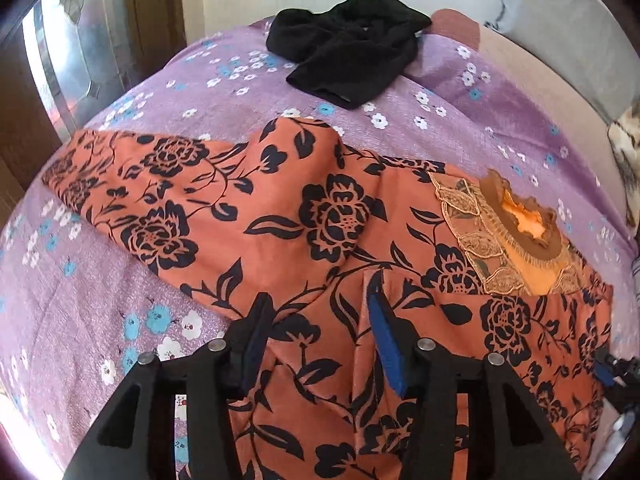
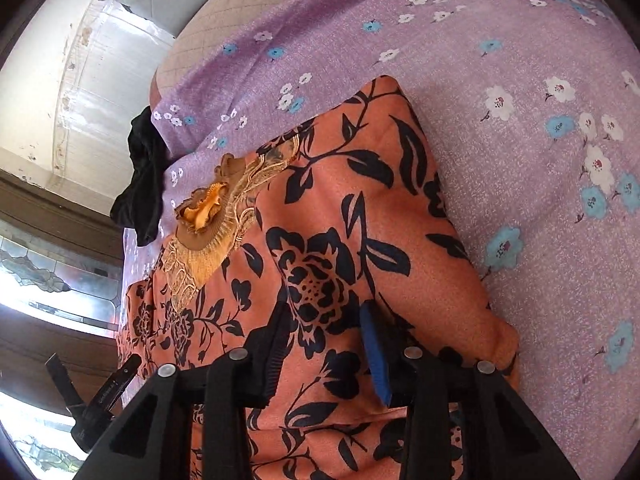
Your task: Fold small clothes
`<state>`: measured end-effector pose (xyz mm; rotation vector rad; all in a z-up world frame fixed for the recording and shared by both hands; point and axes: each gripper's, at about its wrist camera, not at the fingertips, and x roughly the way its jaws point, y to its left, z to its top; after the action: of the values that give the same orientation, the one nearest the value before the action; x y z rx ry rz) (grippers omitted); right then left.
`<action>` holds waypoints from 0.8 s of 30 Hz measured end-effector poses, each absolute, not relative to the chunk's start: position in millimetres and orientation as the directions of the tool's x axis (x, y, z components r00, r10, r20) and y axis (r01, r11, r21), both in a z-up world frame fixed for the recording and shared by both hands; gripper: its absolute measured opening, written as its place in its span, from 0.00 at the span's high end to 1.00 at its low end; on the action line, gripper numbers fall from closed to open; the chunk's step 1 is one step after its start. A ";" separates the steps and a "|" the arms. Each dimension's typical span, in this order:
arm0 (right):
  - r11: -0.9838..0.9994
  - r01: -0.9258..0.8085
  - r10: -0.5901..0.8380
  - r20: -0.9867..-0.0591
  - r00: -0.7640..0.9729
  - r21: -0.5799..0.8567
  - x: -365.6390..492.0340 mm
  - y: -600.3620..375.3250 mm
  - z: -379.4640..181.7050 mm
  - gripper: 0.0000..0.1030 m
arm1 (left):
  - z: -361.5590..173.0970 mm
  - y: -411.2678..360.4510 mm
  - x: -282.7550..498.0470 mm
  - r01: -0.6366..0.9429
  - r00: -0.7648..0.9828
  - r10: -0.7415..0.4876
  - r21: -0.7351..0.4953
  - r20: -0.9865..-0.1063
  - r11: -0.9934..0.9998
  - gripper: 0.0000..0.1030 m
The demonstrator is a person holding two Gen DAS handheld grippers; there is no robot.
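Observation:
An orange garment with black flower print (image 1: 280, 216) lies spread on the purple flowered bedsheet (image 1: 200, 80), its gold lace collar (image 1: 516, 236) at the right. My left gripper (image 1: 316, 304) is open just above the garment's near part, fabric showing between the fingers. In the right wrist view the same garment (image 2: 340, 220) lies partly folded, collar (image 2: 208, 216) at the left. My right gripper (image 2: 324, 316) is open over the cloth near its edge. The other gripper (image 2: 100, 392) shows at the lower left.
A crumpled black garment (image 1: 348, 44) lies on the far part of the bed, also in the right wrist view (image 2: 144, 184). A wooden door with glass (image 1: 60, 60) stands beyond the bed at left. A pillow edge (image 1: 628, 152) shows at right.

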<state>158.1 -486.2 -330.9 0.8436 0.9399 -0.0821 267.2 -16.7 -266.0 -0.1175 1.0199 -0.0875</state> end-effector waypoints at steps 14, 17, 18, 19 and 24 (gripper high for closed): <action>0.685 0.393 0.296 -0.728 0.618 0.613 157.8 -486.6 -332.1 0.60 | -292.3 -42.1 299.1 0.138 0.416 -0.337 -0.307 -0.845 0.942 0.48; 0.683 0.393 0.299 -0.727 0.618 0.616 157.5 -487.1 -332.0 0.60 | -294.5 -47.9 296.8 0.164 0.415 -0.313 -0.268 -0.854 0.949 0.71; 0.683 0.394 0.299 -0.727 0.618 0.616 157.5 -486.9 -331.9 0.60 | -293.9 -48.3 295.6 0.170 0.421 -0.312 -0.264 -0.852 0.949 0.74; 0.683 0.394 0.298 -0.727 0.618 0.615 157.4 -486.7 -331.5 0.60 | -293.1 -48.8 294.9 0.177 0.424 -0.314 -0.263 -0.849 0.948 0.75; 0.679 0.396 0.299 -0.726 0.620 0.618 157.1 -487.5 -331.8 0.60 | -289.4 -60.7 291.0 0.233 0.456 -0.277 -0.188 -0.845 0.954 0.68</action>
<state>157.1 -487.5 -331.8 0.8547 0.9304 -0.0647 291.0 -60.7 -289.4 -0.0472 1.0508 -0.3145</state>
